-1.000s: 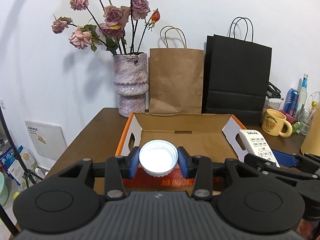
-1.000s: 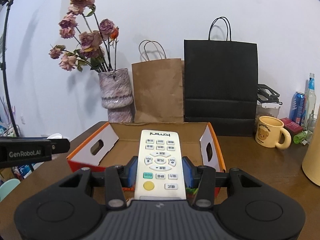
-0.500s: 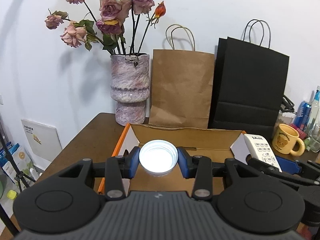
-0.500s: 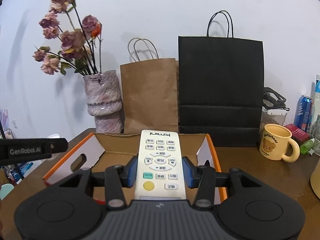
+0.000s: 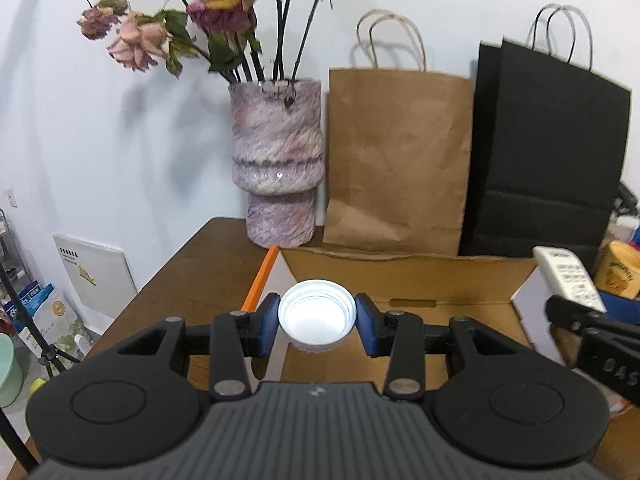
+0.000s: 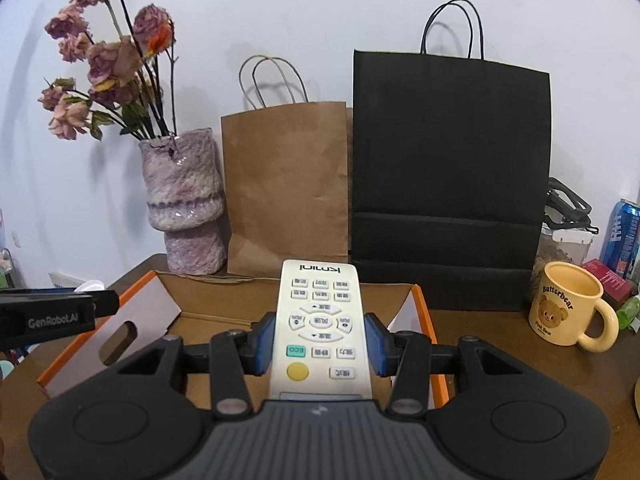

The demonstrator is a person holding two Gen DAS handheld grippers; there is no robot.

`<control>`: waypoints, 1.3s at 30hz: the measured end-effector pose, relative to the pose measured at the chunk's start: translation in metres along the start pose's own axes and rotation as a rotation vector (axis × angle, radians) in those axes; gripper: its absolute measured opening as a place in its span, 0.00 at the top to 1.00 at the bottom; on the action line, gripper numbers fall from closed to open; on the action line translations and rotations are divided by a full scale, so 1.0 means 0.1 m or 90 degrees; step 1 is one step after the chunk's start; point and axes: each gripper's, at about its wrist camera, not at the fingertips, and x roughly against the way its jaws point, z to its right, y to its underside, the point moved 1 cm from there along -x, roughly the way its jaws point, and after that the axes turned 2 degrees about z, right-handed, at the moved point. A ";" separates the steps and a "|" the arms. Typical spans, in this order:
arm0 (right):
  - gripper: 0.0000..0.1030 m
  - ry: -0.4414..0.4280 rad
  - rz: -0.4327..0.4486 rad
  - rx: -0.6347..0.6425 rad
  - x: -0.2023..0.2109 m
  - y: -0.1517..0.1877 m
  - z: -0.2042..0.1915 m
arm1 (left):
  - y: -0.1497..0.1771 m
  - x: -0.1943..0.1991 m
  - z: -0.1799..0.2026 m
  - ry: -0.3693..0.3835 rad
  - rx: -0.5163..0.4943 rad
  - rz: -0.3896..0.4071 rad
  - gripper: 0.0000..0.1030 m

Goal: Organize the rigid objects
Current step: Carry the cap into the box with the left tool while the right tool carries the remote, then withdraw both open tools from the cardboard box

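My left gripper point(image 5: 317, 322) is clamped on a white cap point(image 5: 317, 319), open side up, its blue pads pressing on both sides. My right gripper point(image 6: 320, 338) is clenched on a white remote point(image 6: 320, 326), buttons facing up, far end pointing ahead. Both things hang above the near part of a cardboard box point(image 6: 224, 292) with orange edges; its brown floor looks bare where I can see it, though my grippers hide much of it. In the left view the remote point(image 5: 570, 276) and my right gripper's dark arm show at the right edge, over the box's right flap.

Behind the box stands a mottled purple vase point(image 6: 182, 204) with dried roses point(image 6: 108, 60), then a brown paper bag point(image 6: 286, 188) and a black paper bag point(image 6: 448, 180), all along the white wall. To the right on the wooden table point(image 6: 500, 344) sits a yellow bear mug point(image 6: 566, 308), apart from the box, with a blue can point(image 6: 624, 236) further back.
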 end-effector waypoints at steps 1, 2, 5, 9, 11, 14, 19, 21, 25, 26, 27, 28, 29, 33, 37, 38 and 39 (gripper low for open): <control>0.57 0.003 -0.003 0.001 -0.04 0.00 0.00 | 0.01 -0.05 0.01 -0.002 -0.005 -0.006 0.60; 0.57 0.004 -0.007 0.002 -0.08 0.01 0.00 | 0.03 -0.09 0.02 -0.005 -0.008 -0.012 0.60; 0.57 0.004 -0.022 0.007 -0.15 0.06 -0.01 | 0.08 -0.18 0.04 -0.002 -0.018 -0.021 0.60; 0.56 0.001 -0.042 0.010 -0.20 0.09 -0.02 | 0.11 -0.19 0.05 0.002 -0.029 -0.030 0.47; 0.34 0.019 -0.042 0.006 -0.20 0.09 0.00 | 0.11 -0.17 0.06 -0.011 -0.034 -0.024 0.06; 0.00 0.056 -0.025 0.014 -0.17 0.09 0.01 | 0.09 -0.13 0.08 -0.027 -0.041 -0.005 0.00; 0.00 0.068 -0.034 0.011 -0.19 0.09 0.05 | 0.07 -0.15 0.05 -0.035 -0.034 -0.013 0.00; 0.00 0.066 -0.034 0.012 -0.19 0.09 0.04 | 0.07 -0.15 0.05 -0.035 -0.032 -0.013 0.00; 0.00 0.062 -0.030 0.012 -0.16 0.08 0.04 | 0.07 -0.12 0.06 -0.035 -0.035 -0.012 0.00; 0.00 0.062 -0.029 0.013 -0.15 0.08 0.04 | 0.07 -0.11 0.06 -0.034 -0.035 -0.012 0.00; 0.00 0.061 -0.027 0.013 -0.15 0.07 0.04 | 0.07 -0.10 0.06 -0.034 -0.035 -0.011 0.00; 0.00 0.061 -0.026 0.013 -0.13 0.07 0.04 | 0.06 -0.08 0.06 -0.034 -0.035 -0.010 0.00; 0.00 0.060 -0.024 0.013 -0.11 0.06 0.04 | 0.06 -0.06 0.05 -0.032 -0.033 -0.009 0.00; 0.00 0.056 -0.014 0.007 -0.02 0.06 0.05 | 0.06 0.04 -0.01 -0.028 -0.023 -0.005 0.00; 0.00 0.050 -0.006 0.010 0.10 0.09 0.04 | 0.07 0.18 -0.03 -0.028 -0.023 0.007 0.00; 0.00 0.049 -0.004 0.011 0.14 0.09 0.04 | 0.08 0.21 -0.03 -0.025 -0.023 0.010 0.00; 0.00 0.049 0.001 0.009 0.18 0.09 0.05 | 0.09 0.25 -0.03 -0.022 -0.022 0.012 0.00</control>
